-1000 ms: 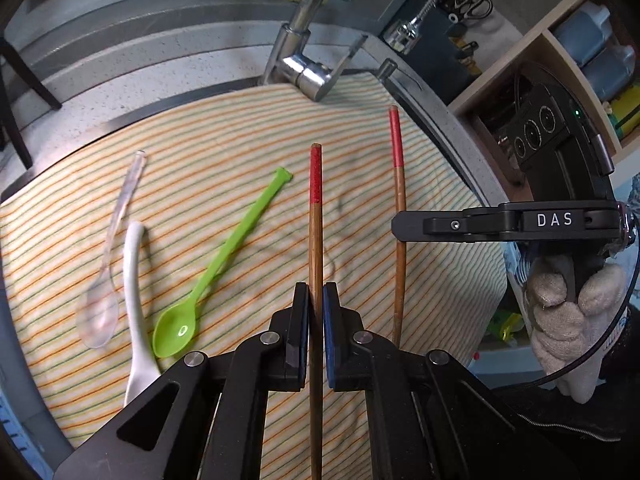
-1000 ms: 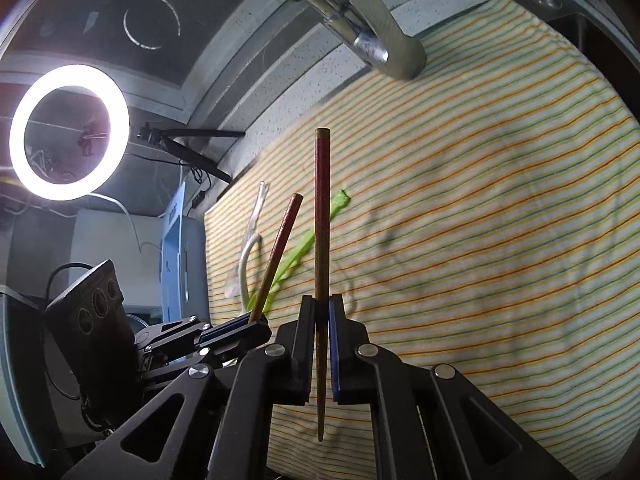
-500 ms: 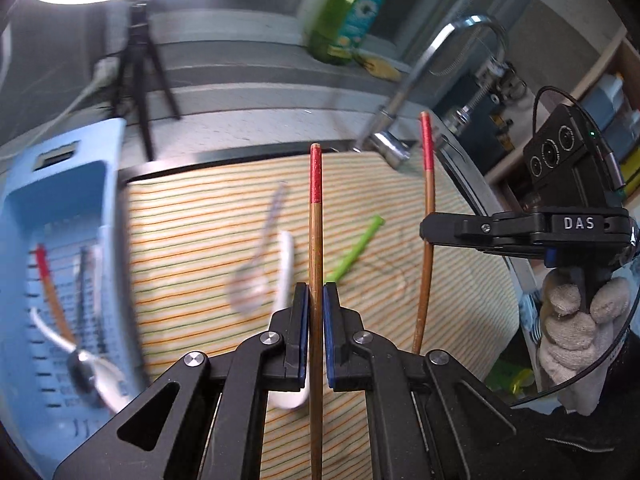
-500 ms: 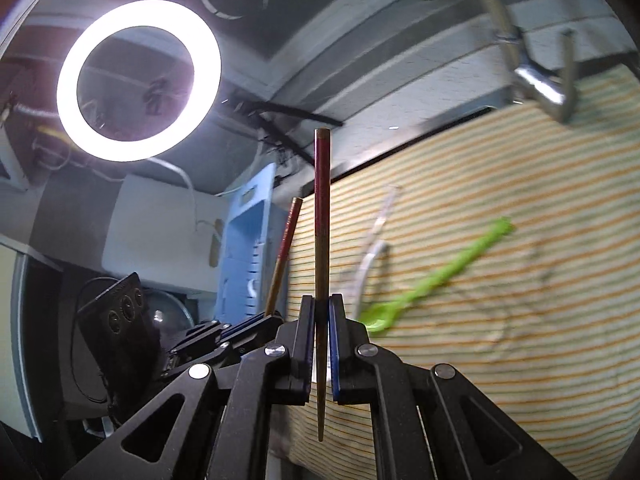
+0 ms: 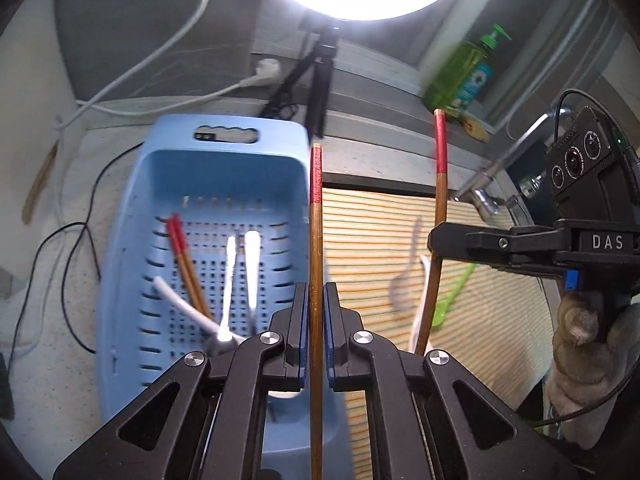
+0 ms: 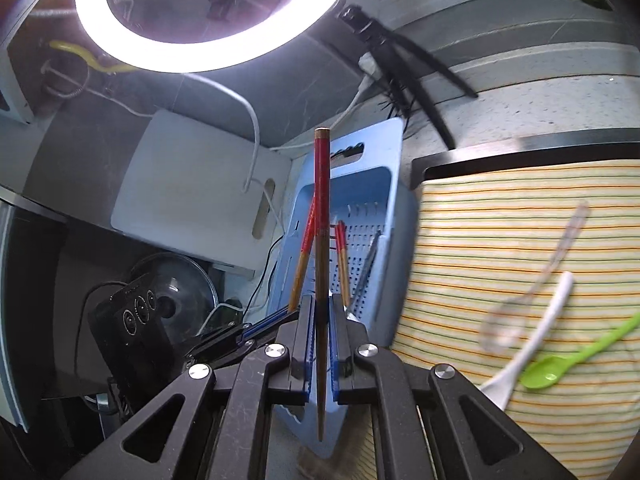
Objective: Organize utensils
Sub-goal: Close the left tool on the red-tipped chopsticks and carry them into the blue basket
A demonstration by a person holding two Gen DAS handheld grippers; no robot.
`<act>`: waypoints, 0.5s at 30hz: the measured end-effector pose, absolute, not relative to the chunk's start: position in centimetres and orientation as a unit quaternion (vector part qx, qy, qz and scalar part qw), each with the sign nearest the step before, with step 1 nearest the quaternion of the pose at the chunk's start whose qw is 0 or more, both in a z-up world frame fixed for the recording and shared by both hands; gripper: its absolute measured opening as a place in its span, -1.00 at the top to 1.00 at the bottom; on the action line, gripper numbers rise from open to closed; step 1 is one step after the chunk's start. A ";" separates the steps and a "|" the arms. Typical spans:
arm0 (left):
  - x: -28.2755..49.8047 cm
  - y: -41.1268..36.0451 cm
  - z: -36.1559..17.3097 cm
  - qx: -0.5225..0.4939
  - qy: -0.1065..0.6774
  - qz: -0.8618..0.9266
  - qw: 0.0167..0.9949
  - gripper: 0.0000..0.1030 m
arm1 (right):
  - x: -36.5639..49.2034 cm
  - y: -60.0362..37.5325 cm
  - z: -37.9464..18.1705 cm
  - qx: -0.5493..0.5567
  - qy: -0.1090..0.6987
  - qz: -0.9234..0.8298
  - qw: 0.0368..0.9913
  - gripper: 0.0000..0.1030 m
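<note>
My left gripper [image 5: 316, 320] is shut on a wooden chopstick with a red end [image 5: 315, 240], held above the right wall of a blue slotted basket [image 5: 120, 280]. At the right edge of that view, my right gripper [image 5: 435, 240] is shut on a second red-ended chopstick [image 5: 440, 184] above the striped cloth [image 5: 372, 232]. In the right wrist view the right gripper [image 6: 320, 336] holds its chopstick [image 6: 322, 200] in front of the basket [image 6: 384, 148]. The left gripper [image 6: 256, 330] shows there with its own chopstick [image 6: 304, 248]. Two chopsticks [image 5: 180, 244] and white spoons [image 5: 228, 280] lie in the basket.
On the cloth lie a green spoon [image 6: 568, 360], a white spoon [image 6: 532, 328] and a clear spoon [image 6: 520, 308]. A ring light on a tripod [image 5: 320, 80], a green soap bottle [image 5: 460, 76] and the faucet [image 5: 492, 172] stand behind. A white cutting board [image 6: 192, 184] and cables lie left of the basket.
Both grippers have swung left, away from the faucet and over the cloth towards the blue basket, each still shut on its chopstick. The three spoons remain on the cloth.
</note>
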State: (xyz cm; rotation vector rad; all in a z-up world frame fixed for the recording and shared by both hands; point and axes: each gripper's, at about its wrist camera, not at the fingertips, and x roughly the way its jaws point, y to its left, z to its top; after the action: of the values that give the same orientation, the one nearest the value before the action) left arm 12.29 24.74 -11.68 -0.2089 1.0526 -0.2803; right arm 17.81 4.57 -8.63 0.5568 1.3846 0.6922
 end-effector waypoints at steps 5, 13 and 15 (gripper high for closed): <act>12.9 27.1 -12.4 -0.110 0.503 -0.117 0.849 0.89 | 18.3 7.4 -10.6 0.234 0.630 0.308 0.674 0.88; 14.5 28.8 -13.9 -0.121 0.507 -0.091 0.848 0.89 | 19.7 10.2 -12.9 0.198 0.646 0.300 0.674 0.88; 14.7 29.0 -14.1 -0.122 0.511 -0.083 0.847 0.85 | 19.9 10.5 -13.2 0.191 0.650 0.299 0.672 0.82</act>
State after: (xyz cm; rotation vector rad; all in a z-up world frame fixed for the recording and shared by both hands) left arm 14.68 29.02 -14.11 -0.2582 1.0785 -0.1751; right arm 19.93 10.49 -13.21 0.4311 1.4626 0.6735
